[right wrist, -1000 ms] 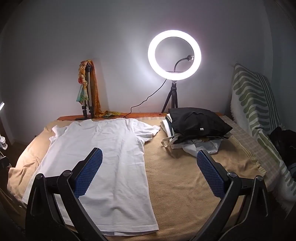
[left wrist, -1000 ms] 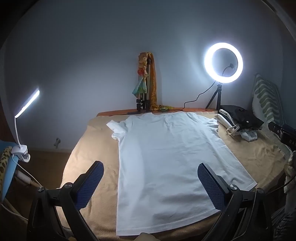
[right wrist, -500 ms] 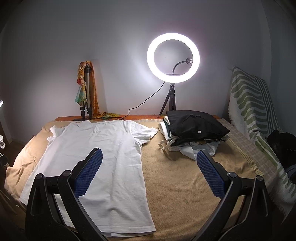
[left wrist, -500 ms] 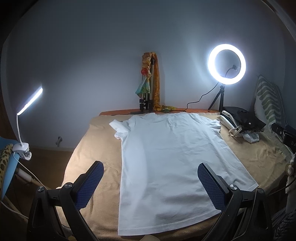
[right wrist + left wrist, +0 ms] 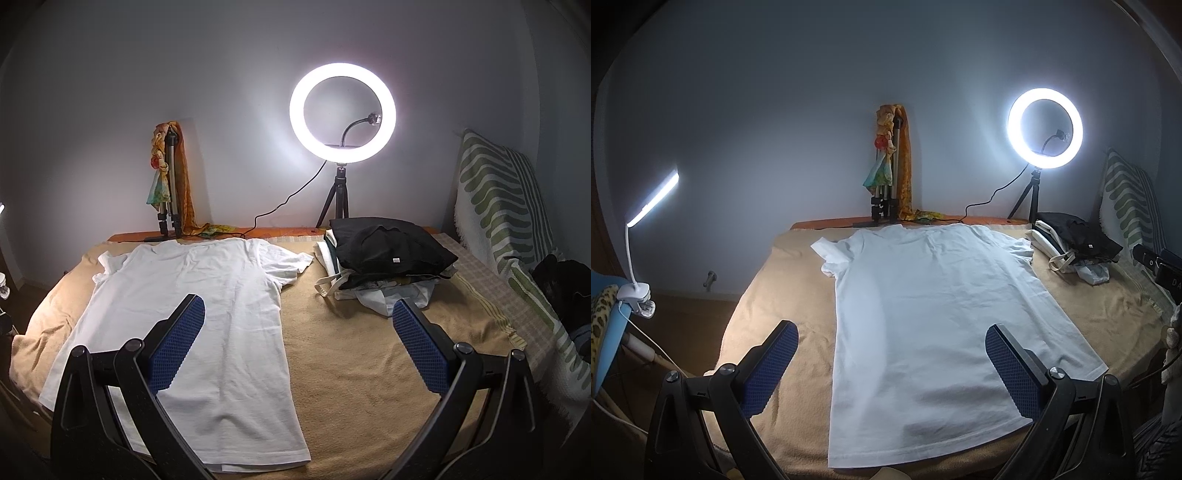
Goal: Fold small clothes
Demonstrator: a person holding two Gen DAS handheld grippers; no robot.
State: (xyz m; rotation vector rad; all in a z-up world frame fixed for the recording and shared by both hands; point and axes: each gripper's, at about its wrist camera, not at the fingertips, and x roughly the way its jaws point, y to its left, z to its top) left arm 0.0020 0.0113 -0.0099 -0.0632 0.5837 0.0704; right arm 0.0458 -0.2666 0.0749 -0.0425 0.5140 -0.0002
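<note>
A white T-shirt (image 5: 931,317) lies flat on the tan-covered bed (image 5: 775,332), collar toward the far wall, hem toward me. It also shows in the right wrist view (image 5: 207,314), at the left. My left gripper (image 5: 892,358) is open and empty, held above the shirt's hem end. My right gripper (image 5: 297,332) is open and empty, held above the shirt's right edge and the bare blanket (image 5: 369,369). Neither gripper touches the shirt.
A pile of folded clothes with a black garment on top (image 5: 391,251) sits at the far right of the bed. A lit ring light on a tripod (image 5: 341,114) and a second tripod with scarves (image 5: 170,184) stand at the wall. A striped cushion (image 5: 495,199) leans at the right. A clip lamp (image 5: 646,206) is at the left.
Both grippers have drifted slightly; the views shift a little and the shirt looks a bit farther and lower. The shirt itself has not moved.
</note>
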